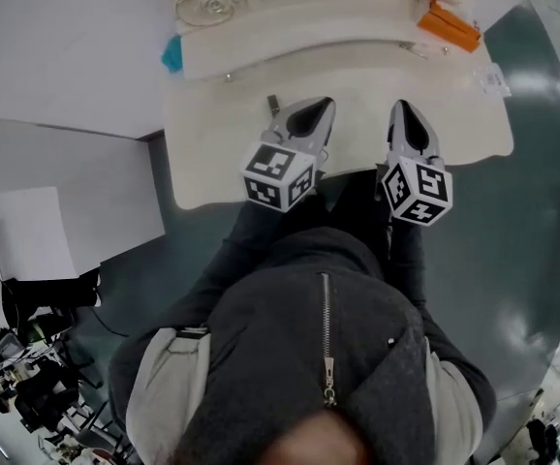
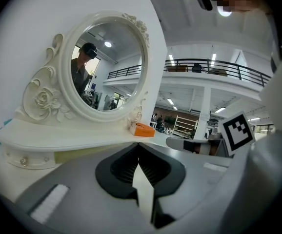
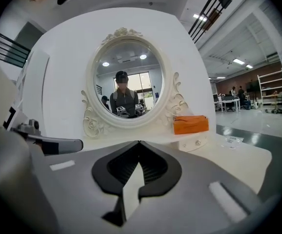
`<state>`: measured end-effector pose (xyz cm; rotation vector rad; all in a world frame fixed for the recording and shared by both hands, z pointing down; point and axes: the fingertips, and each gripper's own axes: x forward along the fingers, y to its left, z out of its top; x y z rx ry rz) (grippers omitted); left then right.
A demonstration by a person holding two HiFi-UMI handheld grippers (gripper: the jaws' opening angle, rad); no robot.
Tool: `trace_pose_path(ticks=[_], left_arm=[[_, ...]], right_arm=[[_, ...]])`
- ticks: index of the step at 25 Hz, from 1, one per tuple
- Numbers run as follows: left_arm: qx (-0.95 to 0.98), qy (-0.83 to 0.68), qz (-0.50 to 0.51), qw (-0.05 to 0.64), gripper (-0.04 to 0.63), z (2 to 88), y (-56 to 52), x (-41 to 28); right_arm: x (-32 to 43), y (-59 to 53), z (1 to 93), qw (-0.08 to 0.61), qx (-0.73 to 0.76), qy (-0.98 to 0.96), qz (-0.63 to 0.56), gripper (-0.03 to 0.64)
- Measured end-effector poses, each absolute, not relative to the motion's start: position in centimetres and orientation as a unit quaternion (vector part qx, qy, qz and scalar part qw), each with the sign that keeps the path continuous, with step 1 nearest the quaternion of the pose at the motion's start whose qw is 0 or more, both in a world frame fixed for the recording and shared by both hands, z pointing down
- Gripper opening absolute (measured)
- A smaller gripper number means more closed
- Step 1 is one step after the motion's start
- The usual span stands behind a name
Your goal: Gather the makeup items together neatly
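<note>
Pale table (image 1: 212, 163) under a carved oval mirror (image 3: 127, 84) fills the space ahead of me. My left tool (image 1: 324, 107) is clenched on nothing, its tips meeting over the front part of the table. My right tool (image 1: 402, 108), beside it, is clenched and empty too. Just beside the left tool lies a small dark thing (image 1: 273, 105) — too small to name. Further out, the orange box (image 1: 449, 25) sits on the raised shelf at its right end, by the mirror's foot. A teal thing (image 1: 171, 54) peeks out at the shelf's far left end, and a small packet (image 1: 494, 80) lies near the table's right edge. These pieces lie well apart, so I judge the gathering not yet begun — everything is left to bring together.
</note>
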<state>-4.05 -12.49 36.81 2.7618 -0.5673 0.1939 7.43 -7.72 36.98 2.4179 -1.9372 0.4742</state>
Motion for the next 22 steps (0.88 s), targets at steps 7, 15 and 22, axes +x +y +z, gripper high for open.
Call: trace_pose_path(ticks=[7,15,22], left_arm=[[0.969,-0.173,0.068,0.161,0.009,36.4,-11.3,2.3],[0.968,-0.166,0.078,0.172,0.009,36.8,-10.5,10.7],[0.969,-0.15,0.096,0.174,0.009,37.9,-9.4,17.8]], right_arm=[[12.8,-6.0,37.0,0.019,0.78,-0.606,0.153,0.003],[21.3,-5.9,37.1,0.018,0.781,-0.602,0.168,0.003],[28.0,-5.4,38.5,0.05,0.78,-0.595,0.187,0.003]])
